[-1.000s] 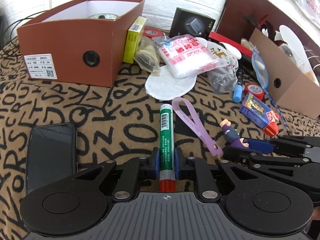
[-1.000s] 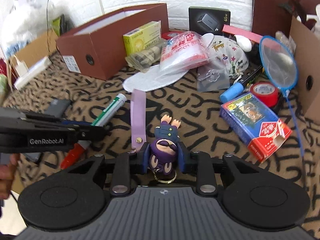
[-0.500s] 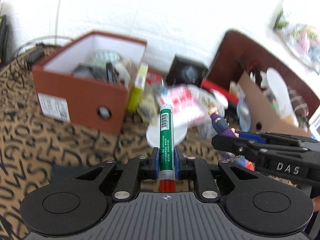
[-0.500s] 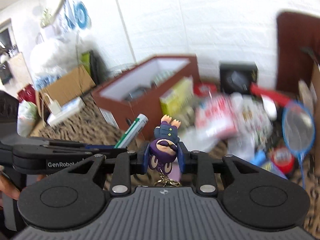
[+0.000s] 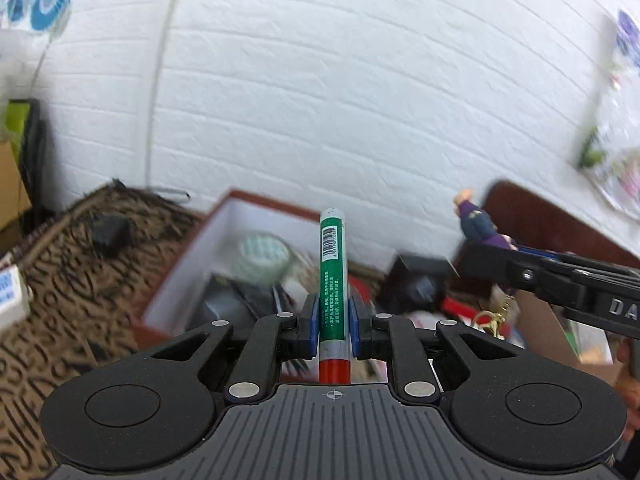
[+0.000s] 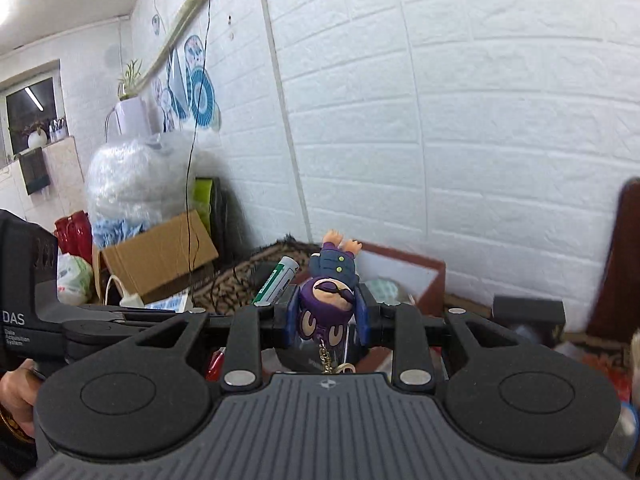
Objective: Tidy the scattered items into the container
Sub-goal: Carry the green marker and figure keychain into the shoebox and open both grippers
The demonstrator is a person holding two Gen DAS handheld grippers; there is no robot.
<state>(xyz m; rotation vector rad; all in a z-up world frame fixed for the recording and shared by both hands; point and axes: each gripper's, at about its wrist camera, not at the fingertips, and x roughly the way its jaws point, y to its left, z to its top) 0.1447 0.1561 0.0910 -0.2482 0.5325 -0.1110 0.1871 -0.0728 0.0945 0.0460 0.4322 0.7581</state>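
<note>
Both grippers carry loads: the left gripper (image 5: 331, 322) pinches a green marker (image 5: 332, 280); the right gripper (image 6: 326, 316) clamps a purple figurine keychain (image 6: 326, 300).

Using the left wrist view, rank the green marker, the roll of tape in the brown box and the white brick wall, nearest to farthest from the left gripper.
1. Green marker: clamped in the left gripper, pointing ahead.
2. Roll of tape: inside the brown box, ahead and left.
3. White brick wall: behind the box, farthest.

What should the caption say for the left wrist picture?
Left gripper holds a green marker above the brown box.
</note>
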